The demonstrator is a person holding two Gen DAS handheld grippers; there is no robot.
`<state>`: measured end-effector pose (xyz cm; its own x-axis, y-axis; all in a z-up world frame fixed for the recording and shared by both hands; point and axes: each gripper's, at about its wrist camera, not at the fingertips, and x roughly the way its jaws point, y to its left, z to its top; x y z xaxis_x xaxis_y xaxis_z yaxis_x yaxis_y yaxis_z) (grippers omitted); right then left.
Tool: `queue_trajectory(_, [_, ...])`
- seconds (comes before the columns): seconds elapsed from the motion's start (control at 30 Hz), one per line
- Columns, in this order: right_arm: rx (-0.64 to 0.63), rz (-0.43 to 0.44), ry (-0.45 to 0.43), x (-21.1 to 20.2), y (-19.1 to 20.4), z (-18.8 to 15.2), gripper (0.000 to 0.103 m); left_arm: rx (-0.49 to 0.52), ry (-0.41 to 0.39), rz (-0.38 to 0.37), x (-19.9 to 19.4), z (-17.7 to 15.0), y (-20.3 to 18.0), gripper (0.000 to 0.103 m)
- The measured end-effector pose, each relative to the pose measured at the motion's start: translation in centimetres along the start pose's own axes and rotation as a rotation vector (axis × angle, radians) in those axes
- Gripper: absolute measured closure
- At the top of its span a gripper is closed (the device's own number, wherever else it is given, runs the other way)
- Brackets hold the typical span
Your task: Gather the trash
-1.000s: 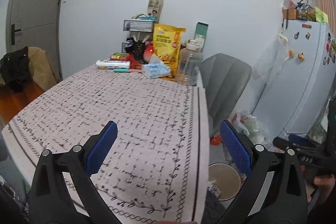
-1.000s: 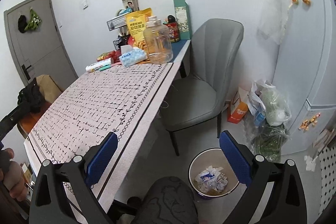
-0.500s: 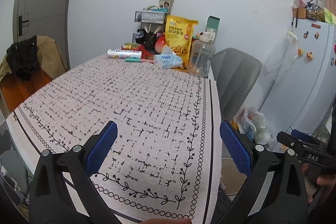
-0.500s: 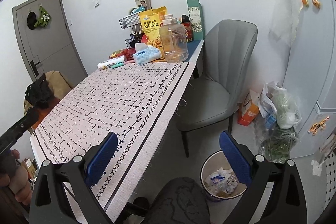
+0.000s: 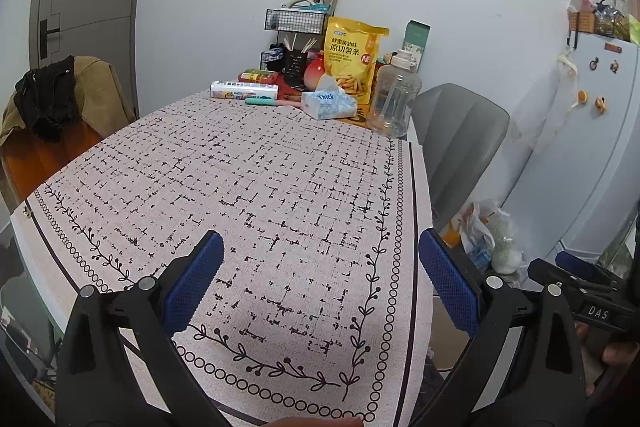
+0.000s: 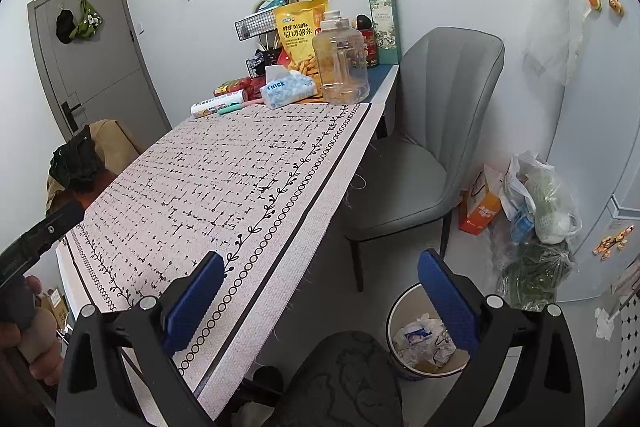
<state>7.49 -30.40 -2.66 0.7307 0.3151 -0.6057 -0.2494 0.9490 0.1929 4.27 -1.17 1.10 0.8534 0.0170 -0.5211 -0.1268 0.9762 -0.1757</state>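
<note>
My left gripper (image 5: 320, 279) is open and empty, hovering above the near end of the table with the patterned cloth (image 5: 256, 195). My right gripper (image 6: 318, 291) is open and empty, held off the table's right edge (image 6: 304, 219), above the floor. A round trash bin (image 6: 424, 339) with crumpled paper and wrappers in it stands on the floor below the right gripper. No loose trash shows on the cloth.
At the table's far end stand a clear water jug (image 5: 394, 103), a yellow snack bag (image 5: 352, 57), a tissue pack (image 5: 328, 103) and a wire rack (image 5: 294, 21). A grey chair (image 6: 424, 143) stands by the table's right side. Plastic bags (image 6: 536, 203) lie beside the fridge (image 5: 592, 147).
Both grippers have risen and tilted up. The bin has slid lower in the right wrist view. Both stay open and empty.
</note>
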Motion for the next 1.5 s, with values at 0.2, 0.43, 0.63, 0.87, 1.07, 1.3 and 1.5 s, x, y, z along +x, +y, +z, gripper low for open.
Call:
queue_trajectory(0.2, [-0.003, 0.003, 0.004, 0.18, 0.22, 0.02, 0.008, -0.006, -0.008, -0.001, -0.18, -0.02, 0.09, 0.006])
queue_trajectory(0.43, [-0.004, 0.002, 0.0, 0.25, 0.58, 0.08, 0.008, -0.012, -0.015, 0.004, -0.47, -0.05, 0.4, 0.006])
queue_trajectory(0.63, [-0.007, 0.002, 0.0, 0.07, 0.85, -0.19, 0.008, -0.013, -0.019, -0.003, -0.69, -0.16, 0.4, 0.006])
queue_trajectory(0.87, [0.001, -0.005, 0.001, 0.06, 0.39, -0.17, 0.008, -0.013, -0.02, -0.008, -0.73, -0.2, 0.19, 0.006])
queue_trajectory(1.07, [0.009, -0.006, -0.003, 0.12, 0.21, -0.21, 0.008, -0.007, -0.022, -0.005, -0.78, -0.12, 0.0, 0.006])
queue_trajectory(1.3, [0.011, -0.005, -0.005, 0.1, 0.3, -0.34, 0.008, -0.007, -0.021, -0.006, -0.76, -0.15, -0.06, 0.006])
queue_trajectory(1.5, [0.014, -0.008, -0.003, 0.13, 0.17, -0.44, 0.008, -0.007, -0.021, -0.007, -0.73, -0.18, -0.05, 0.006])
